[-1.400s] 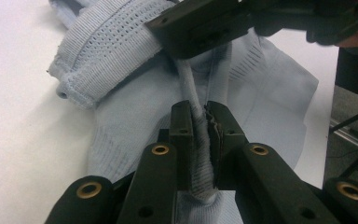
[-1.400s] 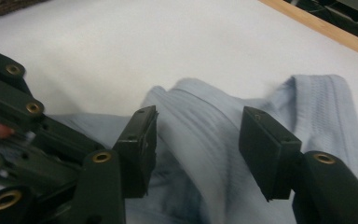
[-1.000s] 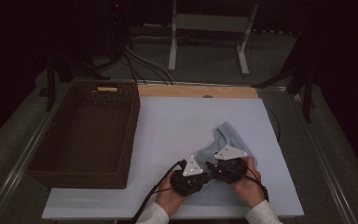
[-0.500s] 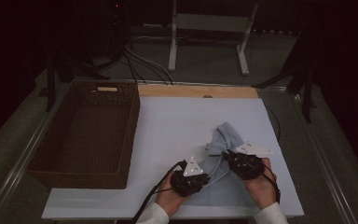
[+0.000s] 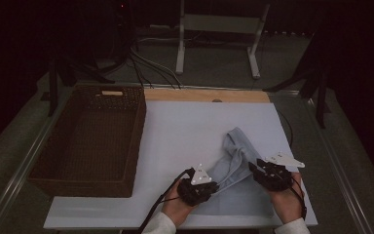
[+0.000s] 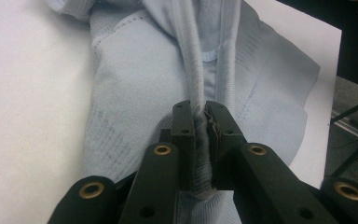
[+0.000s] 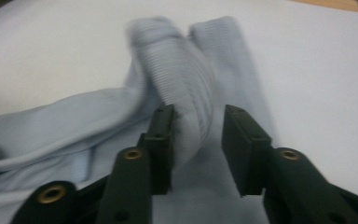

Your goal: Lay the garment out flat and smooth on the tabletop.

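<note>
Pinching cloth (image 5: 233,161) hem, left gripper (image 6: 200,126) clamping tight | right gripper (image 7: 198,135) sitting released, jaws straddling ribbed fold just right of it | cloth lying right of basket (image 5: 90,141) on desk (image 5: 185,126)

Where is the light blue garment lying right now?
In the high view the light blue garment lies on the white table top, near-right area, between the left gripper and right gripper, right of the wicker basket.
</note>
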Available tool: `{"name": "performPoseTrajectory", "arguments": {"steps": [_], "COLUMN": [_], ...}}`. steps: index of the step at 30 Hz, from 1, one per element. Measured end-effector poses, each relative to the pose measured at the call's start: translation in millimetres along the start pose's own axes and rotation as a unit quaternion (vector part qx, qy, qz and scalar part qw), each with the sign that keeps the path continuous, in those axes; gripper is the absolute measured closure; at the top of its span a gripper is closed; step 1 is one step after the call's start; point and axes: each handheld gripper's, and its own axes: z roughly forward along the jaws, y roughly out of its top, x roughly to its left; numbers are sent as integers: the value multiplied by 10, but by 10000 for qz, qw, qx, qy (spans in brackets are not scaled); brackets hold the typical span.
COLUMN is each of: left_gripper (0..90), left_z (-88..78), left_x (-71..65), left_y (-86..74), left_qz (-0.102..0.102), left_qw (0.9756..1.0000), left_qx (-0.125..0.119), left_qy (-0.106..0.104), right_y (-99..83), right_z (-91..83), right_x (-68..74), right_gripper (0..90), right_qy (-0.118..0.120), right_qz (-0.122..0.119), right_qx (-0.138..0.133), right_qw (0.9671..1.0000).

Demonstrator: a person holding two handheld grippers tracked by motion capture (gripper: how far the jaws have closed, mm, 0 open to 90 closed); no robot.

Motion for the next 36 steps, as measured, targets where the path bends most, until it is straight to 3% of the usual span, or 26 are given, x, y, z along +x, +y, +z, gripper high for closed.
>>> {"name": "performPoseTrajectory", "arguments": {"steps": [3,11,22,26,28,29,30,32,36], "left_gripper": [834,833,833,834,834,835,836,836,838], "left_z": [1,6,7,-1,-2,1,1,5,11], "left_x": [0,-2,-3,3,5,7,7,9,15], "left_y": [1,0,-2,-1,-3,-5,-5,-8,-13], "left_qz": [-5,-20,-14,2,-11,-5,-5,-2,-19], "left_qw": [10000,10000,10000,10000,10000,10000,10000,10000,10000], "left_qx": [-2,-6,-2,2,4,10,10,27,51], "left_qy": [-3,-7,-12,3,0,5,5,0,-24], "right_y": [16,126,312,316,307,302,302,297,298], "right_z": [-19,-22,0,63,83,86,86,65,-23], "right_x": [-41,-25,84,80,63,56,56,26,-17], "right_gripper": [553,466,450,530,633,751,751,861,871], "right_qy": [-88,73,261,204,233,215,215,189,114], "right_qz": [55,21,-219,-195,-157,-168,-168,-84,95], "right_qx": [-48,-230,-387,-198,-93,-64,-64,-60,-316], "right_qw": [9999,9997,9987,9994,9996,9996,9996,9998,9994]}}
